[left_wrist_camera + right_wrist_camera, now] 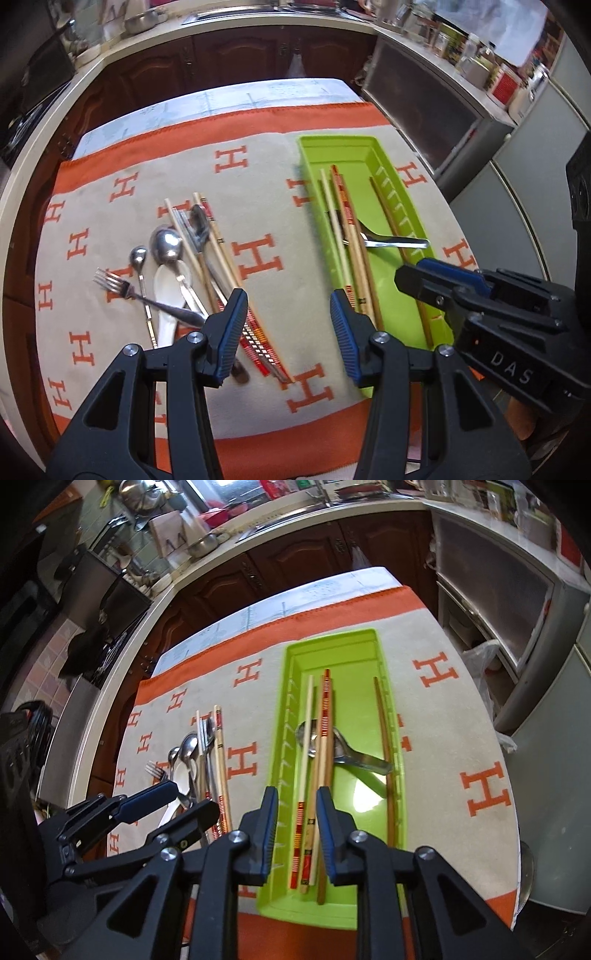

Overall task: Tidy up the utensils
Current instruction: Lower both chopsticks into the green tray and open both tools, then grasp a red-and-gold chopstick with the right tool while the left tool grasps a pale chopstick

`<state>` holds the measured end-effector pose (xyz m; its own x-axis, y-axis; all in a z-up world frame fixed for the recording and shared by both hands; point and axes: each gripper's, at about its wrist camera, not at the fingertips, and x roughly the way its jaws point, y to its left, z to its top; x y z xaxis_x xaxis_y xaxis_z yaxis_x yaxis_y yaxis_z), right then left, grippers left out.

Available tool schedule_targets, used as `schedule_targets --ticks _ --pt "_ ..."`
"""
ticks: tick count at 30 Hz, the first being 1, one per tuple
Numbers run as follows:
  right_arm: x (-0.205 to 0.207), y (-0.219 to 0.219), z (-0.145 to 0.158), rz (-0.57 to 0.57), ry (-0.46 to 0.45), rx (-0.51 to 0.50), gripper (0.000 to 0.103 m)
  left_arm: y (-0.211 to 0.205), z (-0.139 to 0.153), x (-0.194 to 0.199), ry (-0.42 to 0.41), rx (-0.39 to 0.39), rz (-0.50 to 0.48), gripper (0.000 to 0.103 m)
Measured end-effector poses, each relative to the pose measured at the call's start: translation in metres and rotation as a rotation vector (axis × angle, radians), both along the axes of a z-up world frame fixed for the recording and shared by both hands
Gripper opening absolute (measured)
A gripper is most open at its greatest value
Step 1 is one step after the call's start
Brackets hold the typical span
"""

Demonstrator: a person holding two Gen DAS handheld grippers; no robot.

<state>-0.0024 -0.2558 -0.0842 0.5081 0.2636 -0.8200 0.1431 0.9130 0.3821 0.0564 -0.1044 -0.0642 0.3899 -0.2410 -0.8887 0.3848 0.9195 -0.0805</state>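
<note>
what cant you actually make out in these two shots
- Left wrist view: handle ends of the loose chopsticks and the fork sit behind the left gripper.
- Right wrist view: near wall of the green tray is hidden by the right gripper.
- Right wrist view: part of the metal spoon in the tray lies under chopsticks.
- Both views: counter items too small.

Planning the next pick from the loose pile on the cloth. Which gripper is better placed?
Left. The left gripper hangs open by the pile; the right gripper is over the green tray.
</note>
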Motion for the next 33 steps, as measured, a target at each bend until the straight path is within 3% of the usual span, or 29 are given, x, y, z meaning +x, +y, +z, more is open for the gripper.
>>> schedule_targets --ticks 14,18,22,33 --pt "0.012 0.051 0.009 0.102 0.005 -0.109 0.021 0.072 0.014 0.012 -0.138 0.065 0.155 0.043" --pt "0.018 0.067 0.019 0.129 -0.028 -0.158 0.031 0.092 0.021 0.019 -0.168 0.081 0.195 0.043" --pt "0.03 0.083 0.026 0.17 -0.048 -0.22 0.031 0.106 0.029 0.028 -0.191 0.091 0.209 0.043" --pt "0.08 0.108 0.024 0.297 0.013 -0.201 0.031 0.124 0.033 0.067 -0.164 0.087 0.23 0.043"
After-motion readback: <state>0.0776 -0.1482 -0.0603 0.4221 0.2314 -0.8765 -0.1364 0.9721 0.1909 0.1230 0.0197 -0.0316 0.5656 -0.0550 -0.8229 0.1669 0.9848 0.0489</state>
